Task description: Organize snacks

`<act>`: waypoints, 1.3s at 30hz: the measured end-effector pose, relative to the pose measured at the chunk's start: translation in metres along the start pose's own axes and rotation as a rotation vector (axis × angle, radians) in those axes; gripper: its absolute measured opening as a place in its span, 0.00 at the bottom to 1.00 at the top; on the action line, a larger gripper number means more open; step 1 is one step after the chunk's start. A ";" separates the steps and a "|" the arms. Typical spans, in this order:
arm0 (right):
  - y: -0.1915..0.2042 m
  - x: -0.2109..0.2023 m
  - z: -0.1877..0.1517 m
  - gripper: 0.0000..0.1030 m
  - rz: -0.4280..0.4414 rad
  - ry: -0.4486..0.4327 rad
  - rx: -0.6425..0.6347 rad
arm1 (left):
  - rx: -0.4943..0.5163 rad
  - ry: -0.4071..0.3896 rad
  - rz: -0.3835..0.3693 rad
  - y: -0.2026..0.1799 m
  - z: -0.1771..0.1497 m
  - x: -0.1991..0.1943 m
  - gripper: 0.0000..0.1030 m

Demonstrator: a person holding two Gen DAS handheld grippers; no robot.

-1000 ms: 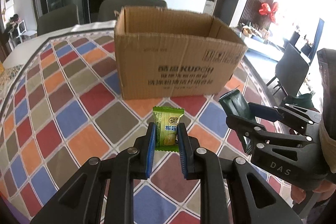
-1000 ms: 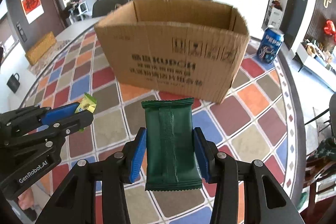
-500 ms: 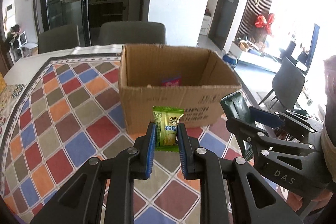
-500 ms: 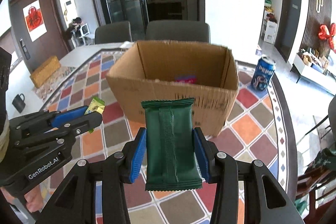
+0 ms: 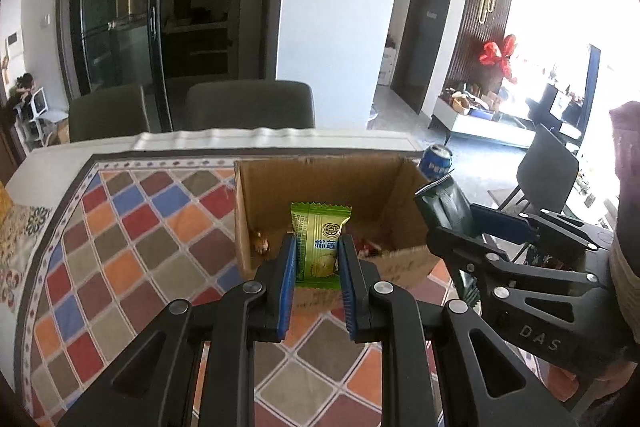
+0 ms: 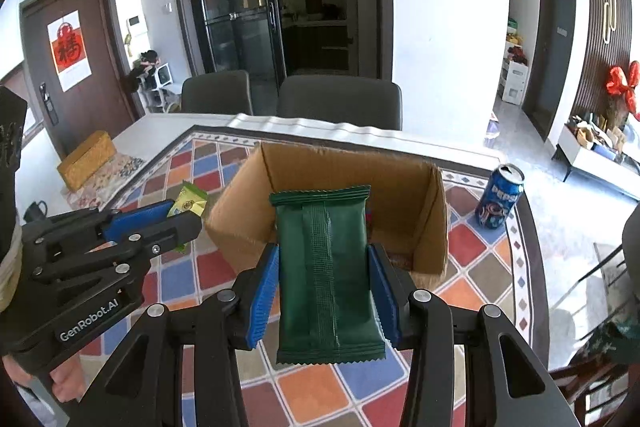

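My left gripper (image 5: 317, 247) is shut on a small light-green snack packet (image 5: 319, 241) and holds it above the near wall of an open cardboard box (image 5: 404, 187). My right gripper (image 6: 326, 263) is shut on a dark green snack packet (image 6: 326, 275), held above the box's near edge (image 6: 352, 163). The right gripper with its dark packet also shows in the left wrist view (image 5: 444, 203). The left gripper with its green packet shows in the right wrist view (image 6: 188, 201). A few small snacks lie inside the box (image 5: 260, 241).
The box stands on a table with a colourful checkered cloth (image 5: 132, 239). A blue Pepsi can (image 6: 500, 201) stands right of the box. Grey chairs (image 6: 340, 103) stand behind the table. A yellow box (image 6: 86, 161) sits at the table's far left.
Both grippers have risen with their packets. The view now looks down into the box, and the snacks inside it show.
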State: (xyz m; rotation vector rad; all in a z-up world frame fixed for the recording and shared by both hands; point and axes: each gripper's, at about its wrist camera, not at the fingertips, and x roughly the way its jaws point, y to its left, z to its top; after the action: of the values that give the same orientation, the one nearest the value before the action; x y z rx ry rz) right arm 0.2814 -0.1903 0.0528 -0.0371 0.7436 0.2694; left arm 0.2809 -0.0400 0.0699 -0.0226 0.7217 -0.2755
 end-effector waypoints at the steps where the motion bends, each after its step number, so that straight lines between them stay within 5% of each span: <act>1: -0.002 0.001 0.005 0.44 0.000 0.000 0.006 | 0.008 0.000 -0.002 0.000 0.006 0.002 0.21; 9: -0.016 0.025 0.035 0.44 0.015 0.035 0.041 | -0.024 0.066 -0.062 0.009 0.030 0.034 0.21; 16: -0.024 0.047 0.049 0.44 -0.011 0.065 0.044 | -0.025 0.116 -0.040 0.009 0.042 0.063 0.21; 19: -0.028 0.055 0.053 0.45 -0.014 0.075 0.054 | -0.023 0.125 -0.014 0.010 0.047 0.070 0.35; 22: -0.033 0.062 0.055 0.56 -0.056 0.084 0.063 | -0.012 0.131 0.002 0.012 0.046 0.073 0.38; 39: -0.025 0.008 0.005 0.70 -0.126 0.005 0.094 | 0.041 -0.004 0.097 0.002 -0.003 -0.001 0.57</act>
State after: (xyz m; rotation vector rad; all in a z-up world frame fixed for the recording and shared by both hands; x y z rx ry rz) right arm 0.2966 -0.2117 0.0494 0.0038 0.7552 0.1139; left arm 0.2787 -0.0378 0.0679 0.0508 0.7110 -0.1978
